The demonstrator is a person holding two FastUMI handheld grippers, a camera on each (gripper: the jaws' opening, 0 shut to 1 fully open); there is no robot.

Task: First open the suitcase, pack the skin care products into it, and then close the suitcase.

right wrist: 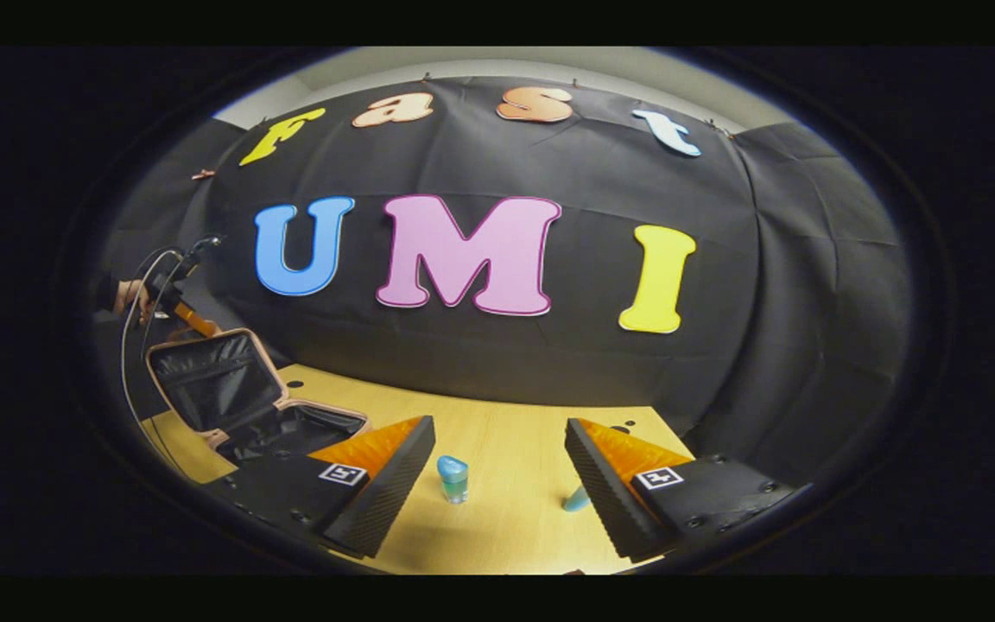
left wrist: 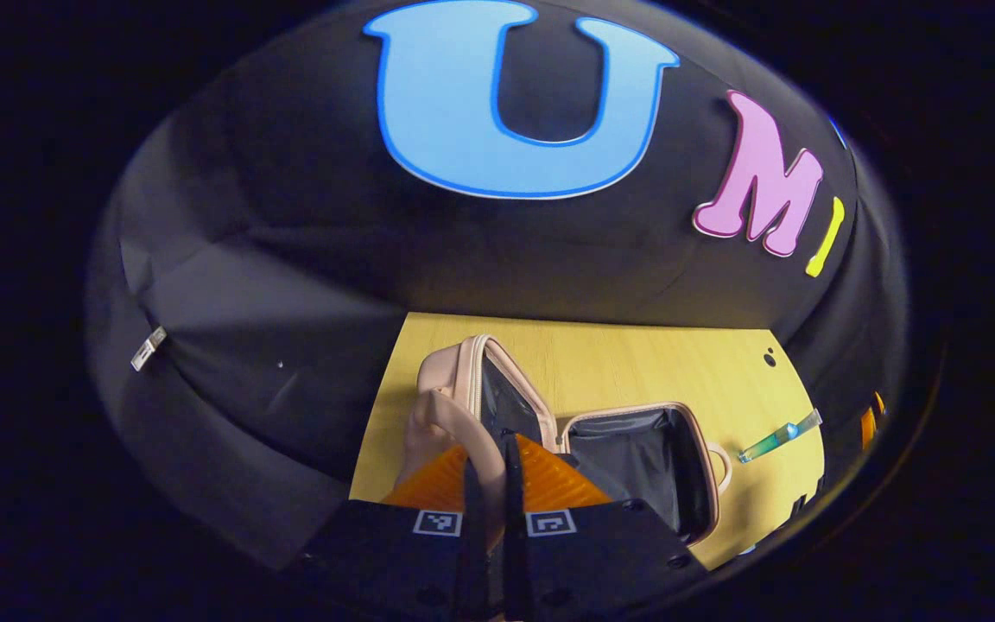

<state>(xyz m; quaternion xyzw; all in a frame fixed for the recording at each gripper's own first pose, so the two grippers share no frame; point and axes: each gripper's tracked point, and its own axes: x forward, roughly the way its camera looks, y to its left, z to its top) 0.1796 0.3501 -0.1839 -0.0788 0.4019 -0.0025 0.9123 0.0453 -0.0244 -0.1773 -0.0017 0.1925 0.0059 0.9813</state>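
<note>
Behind left gripper (left wrist: 492, 471), suitcase (left wrist: 636, 458) handle seemingly pinched, half hidden

left claw (left wrist: 491, 471): fingers pressed together, tilted down | right claw (right wrist: 499, 471): spread wide, level

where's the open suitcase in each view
Left gripper view: suitcase at bottom centre, just past the left gripper, whose fingers pinch its raised lid.
Right gripper view: suitcase at far left, lid up.
Shared landmark: the yellow wooden table under it.
</note>
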